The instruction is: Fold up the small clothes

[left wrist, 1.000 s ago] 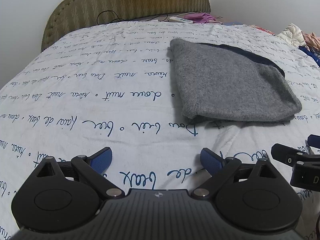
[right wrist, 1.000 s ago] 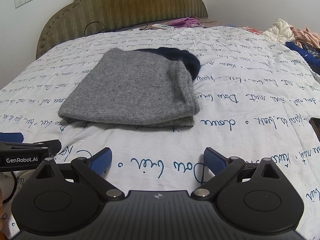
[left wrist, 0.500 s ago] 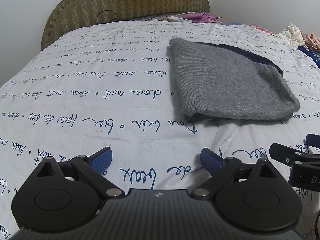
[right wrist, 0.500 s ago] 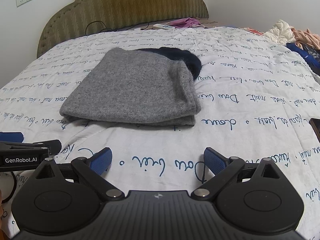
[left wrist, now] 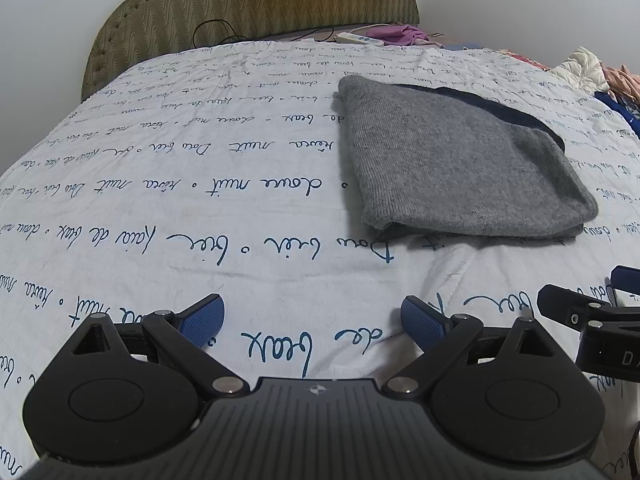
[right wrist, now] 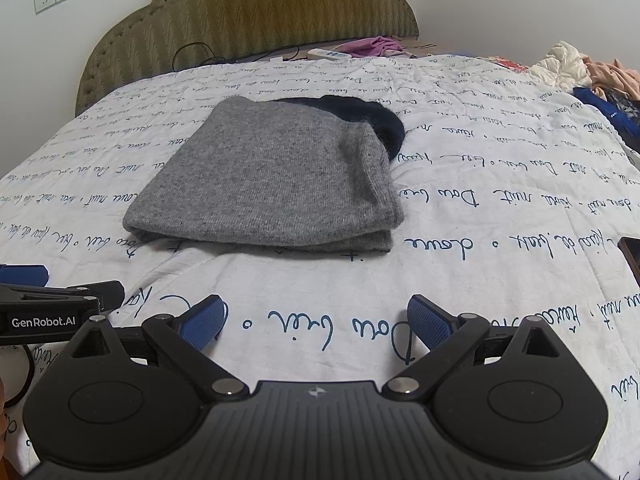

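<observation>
A folded grey knit garment (right wrist: 268,184), soft and ribbed, is laid on the script-printed white quilt (right wrist: 480,208), with a dark, possibly fleecy piece (right wrist: 372,120) tucked beneath. The left gripper (left wrist: 312,320) and right gripper (right wrist: 316,320) are held spread and empty, blue textured pads (right wrist: 428,326) short of it.

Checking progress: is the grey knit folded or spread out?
Folded: the grey knit lies as a compact rectangle with doubled layers along its near edge.
</observation>
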A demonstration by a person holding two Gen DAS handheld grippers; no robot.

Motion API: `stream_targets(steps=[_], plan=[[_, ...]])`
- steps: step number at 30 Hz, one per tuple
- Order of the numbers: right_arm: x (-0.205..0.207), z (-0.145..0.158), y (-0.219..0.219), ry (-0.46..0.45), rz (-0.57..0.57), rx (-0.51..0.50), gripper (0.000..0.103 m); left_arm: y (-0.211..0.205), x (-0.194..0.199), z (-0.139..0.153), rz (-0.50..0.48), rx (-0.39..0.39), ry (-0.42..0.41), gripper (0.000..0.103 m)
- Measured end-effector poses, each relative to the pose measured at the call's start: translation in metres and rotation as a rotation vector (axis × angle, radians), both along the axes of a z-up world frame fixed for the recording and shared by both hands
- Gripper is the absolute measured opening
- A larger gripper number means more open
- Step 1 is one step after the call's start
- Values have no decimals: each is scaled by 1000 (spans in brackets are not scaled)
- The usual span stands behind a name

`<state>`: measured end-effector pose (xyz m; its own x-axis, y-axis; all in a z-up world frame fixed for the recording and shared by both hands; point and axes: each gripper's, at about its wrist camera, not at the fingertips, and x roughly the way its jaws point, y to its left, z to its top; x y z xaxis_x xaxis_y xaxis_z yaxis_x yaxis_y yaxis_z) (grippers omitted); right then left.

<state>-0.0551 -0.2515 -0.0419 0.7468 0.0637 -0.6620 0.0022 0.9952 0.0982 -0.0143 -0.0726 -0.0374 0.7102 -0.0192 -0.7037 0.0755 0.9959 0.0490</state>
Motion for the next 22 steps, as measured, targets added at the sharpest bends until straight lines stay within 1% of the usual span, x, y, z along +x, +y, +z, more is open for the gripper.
stream_targets(steps=[17,22], plan=[[-2,2,4,-3,11,-4,99,1,-3,0,-13,-6,4,96],[0,1,1,1,19,-1,99,-1,-6,1,-15,7,-7,96]])
